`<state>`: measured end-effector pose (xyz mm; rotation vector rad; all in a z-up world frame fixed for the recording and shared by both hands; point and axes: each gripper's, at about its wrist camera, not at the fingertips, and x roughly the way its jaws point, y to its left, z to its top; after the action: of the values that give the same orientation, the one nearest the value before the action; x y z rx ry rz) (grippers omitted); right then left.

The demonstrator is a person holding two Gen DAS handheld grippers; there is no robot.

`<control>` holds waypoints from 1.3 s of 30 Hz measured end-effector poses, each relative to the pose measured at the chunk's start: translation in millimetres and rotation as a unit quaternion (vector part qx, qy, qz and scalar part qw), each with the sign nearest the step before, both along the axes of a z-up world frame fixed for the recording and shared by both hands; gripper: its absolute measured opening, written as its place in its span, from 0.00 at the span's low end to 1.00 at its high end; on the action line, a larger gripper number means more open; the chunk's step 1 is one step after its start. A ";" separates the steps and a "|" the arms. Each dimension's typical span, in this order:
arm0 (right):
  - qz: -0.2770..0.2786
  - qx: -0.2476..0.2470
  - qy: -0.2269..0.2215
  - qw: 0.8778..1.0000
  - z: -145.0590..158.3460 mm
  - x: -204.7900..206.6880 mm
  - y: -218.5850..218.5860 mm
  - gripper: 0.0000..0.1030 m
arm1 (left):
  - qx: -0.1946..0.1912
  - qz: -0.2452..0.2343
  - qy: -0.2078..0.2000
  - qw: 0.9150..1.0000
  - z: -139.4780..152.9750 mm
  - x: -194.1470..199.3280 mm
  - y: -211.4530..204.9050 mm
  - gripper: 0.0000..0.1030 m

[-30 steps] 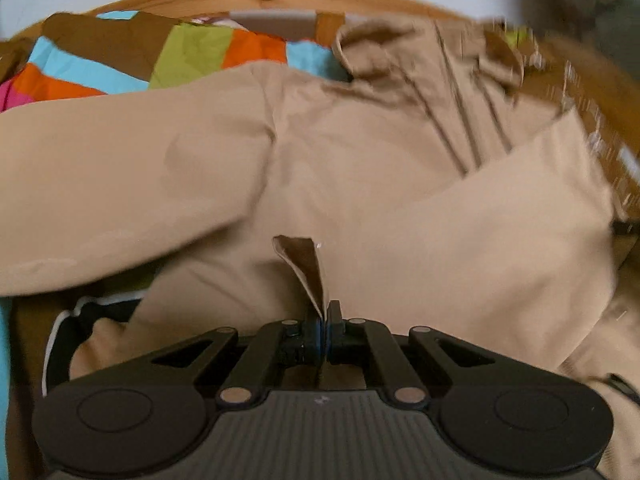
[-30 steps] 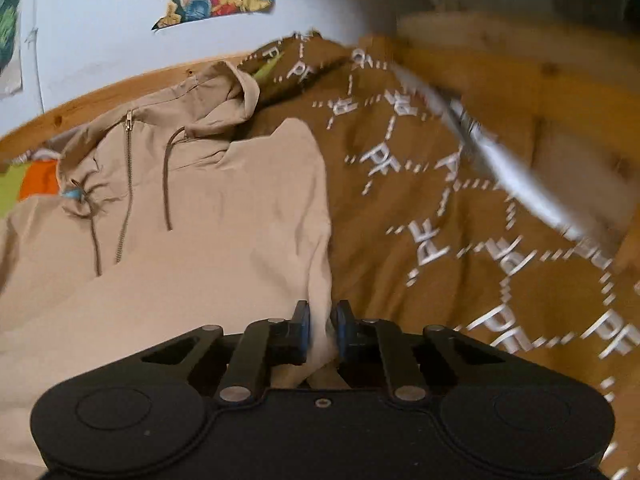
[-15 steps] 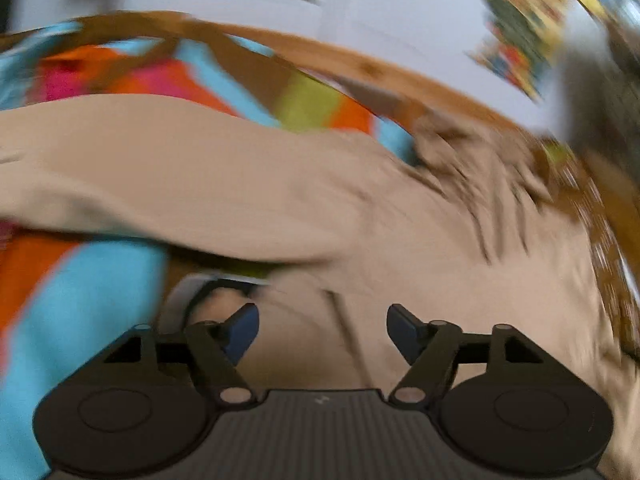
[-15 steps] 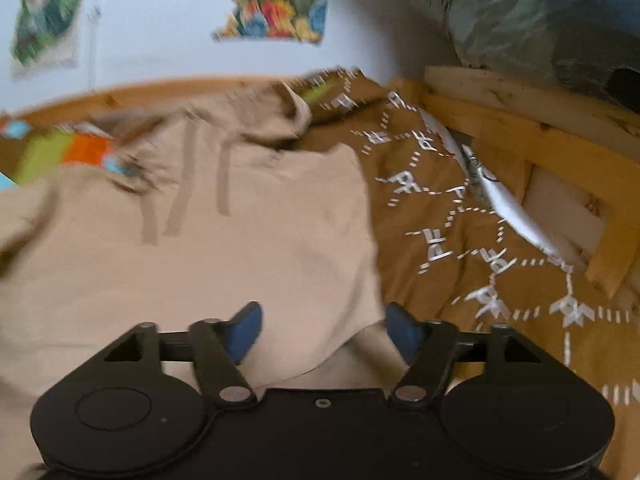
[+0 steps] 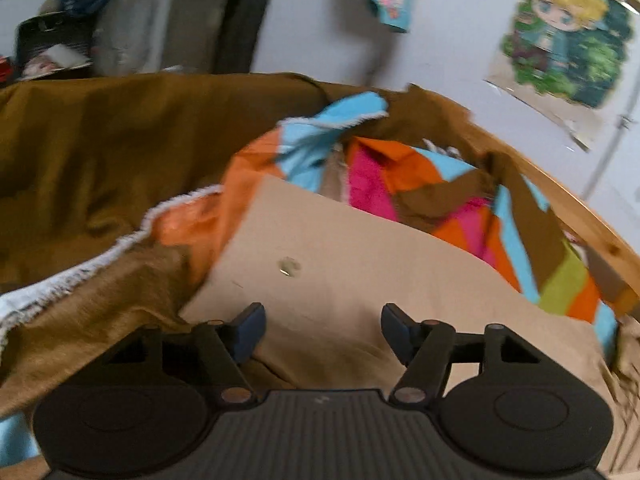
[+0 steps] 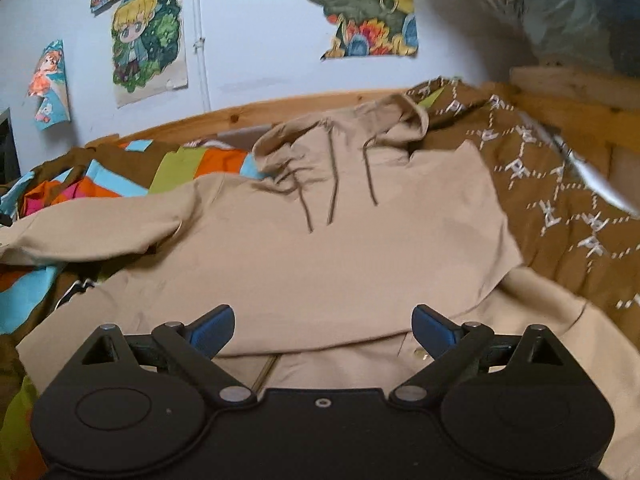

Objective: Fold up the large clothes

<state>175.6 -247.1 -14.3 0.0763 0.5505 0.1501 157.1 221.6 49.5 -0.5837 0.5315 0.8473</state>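
- Nearest to us, our right gripper (image 6: 322, 330) is wide open and holds nothing. It hovers just above the lower hem of the beige cotton hooded sweatshirt (image 6: 340, 248).
- Our left gripper (image 5: 322, 330) is also spread open and empty, above the outstretched beige sleeve (image 5: 340, 264), which points away from the body of the sweatshirt.
- The sweatshirt lies front up on the bed, on the colourful patchwork blanket (image 6: 120, 188). Its right side is already folded over the chest, and the hood is at the far end.
- We judge the cloth to be soft, rather thick and limp, not fragile. It will sag and drag when lifted, so a pinch close to an edge seems best: the cuff end of the sleeve, or a corner of the hem.
- The two thin drawstrings (image 6: 332, 184) hang loose on the chest and could catch on a finger.
- To the right, the brown printed blanket (image 6: 560, 184) lies beside the fold edge.
- Farther, the wooden bed frame (image 6: 248, 114) and the wall close the far side, so the open room is mostly over the sweatshirt.
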 end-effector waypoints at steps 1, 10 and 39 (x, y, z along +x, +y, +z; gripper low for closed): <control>0.003 0.003 0.003 1.000 -1.0 -0.8 0.4 0.93 | 0.004 0.008 0.006 1.000 -0.5 -1.2 -1.6 0.67; 0.000 0.022 0.004 1.000 -1.6 -1.6 -6.6 0.94 | -0.038 0.021 0.028 0.999 -7.0 -14.8 -0.1 0.67; 0.018 0.040 -0.010 0.999 -0.9 -9.5 -1.9 0.97 | 0.152 -0.008 -0.029 0.988 29.9 5.0 -74.6 0.21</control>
<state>166.1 -249.0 -15.1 0.1424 0.5254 0.2085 162.2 147.0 79.4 -0.3222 0.3446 0.8729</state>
